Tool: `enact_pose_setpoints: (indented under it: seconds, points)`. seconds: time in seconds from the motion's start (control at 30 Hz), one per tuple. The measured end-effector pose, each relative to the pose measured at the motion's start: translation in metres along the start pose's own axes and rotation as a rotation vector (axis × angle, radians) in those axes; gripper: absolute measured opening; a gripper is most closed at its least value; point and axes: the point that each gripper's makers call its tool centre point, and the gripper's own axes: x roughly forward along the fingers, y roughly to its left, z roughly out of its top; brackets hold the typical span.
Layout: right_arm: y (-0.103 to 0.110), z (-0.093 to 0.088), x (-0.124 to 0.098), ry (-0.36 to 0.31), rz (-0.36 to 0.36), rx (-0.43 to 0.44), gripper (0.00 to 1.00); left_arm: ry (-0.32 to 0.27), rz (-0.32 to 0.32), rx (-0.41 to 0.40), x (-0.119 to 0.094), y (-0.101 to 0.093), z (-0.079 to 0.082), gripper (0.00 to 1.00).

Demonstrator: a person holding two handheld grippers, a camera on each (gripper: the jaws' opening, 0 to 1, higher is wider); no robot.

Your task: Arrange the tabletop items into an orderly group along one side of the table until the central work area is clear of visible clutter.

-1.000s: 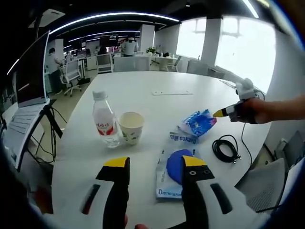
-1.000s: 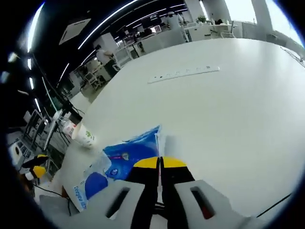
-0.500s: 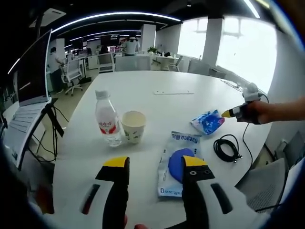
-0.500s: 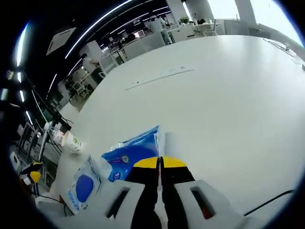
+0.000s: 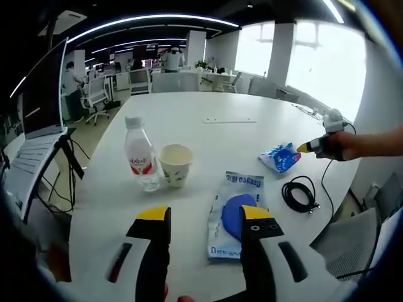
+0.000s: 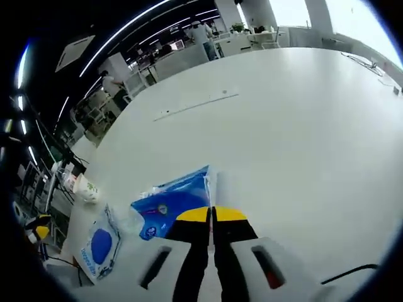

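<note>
On the white round table [image 5: 208, 135], a water bottle [image 5: 140, 160] with a red label stands next to a paper cup [image 5: 175, 165]. A flat blue-and-white packet [image 5: 234, 214] lies just beyond my left gripper [image 5: 205, 214], whose jaws stand open and hold nothing. At the right, a hand holds my right gripper [image 5: 303, 148] shut on a crumpled blue bag [image 5: 281, 157]. The right gripper view has the gripper [image 6: 211, 214] pinching the blue bag [image 6: 170, 201] by its edge. The flat packet [image 6: 96, 245], cup [image 6: 87, 187] and bottle [image 6: 68, 180] lie far left.
A coiled black cable [image 5: 299, 195] lies near the table's right edge, below the bag. A slim white strip [image 5: 228, 120] sits in the tabletop's middle. A laptop on a stand [image 5: 38, 126] is off the left side. A grey chair [image 5: 352, 245] stands at the lower right.
The right gripper has drawn the blue bag away from the flat packet, toward the table's right edge. The left gripper has stayed open and in place.
</note>
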Motion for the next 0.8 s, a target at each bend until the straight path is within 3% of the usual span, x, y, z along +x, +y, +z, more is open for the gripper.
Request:
enact_pose_setpoints:
  seconds: [0.27, 0.8]
  points:
    - [-0.001, -0.006, 0.001, 0.018, -0.010, -0.013, 0.00, 0.006, 0.003, -0.003, 0.000, -0.001, -0.002, 0.43]
    - [-0.004, -0.015, -0.004, 0.056, -0.009, -0.069, 0.01, 0.040, -0.009, -0.019, 0.000, -0.011, -0.021, 0.43]
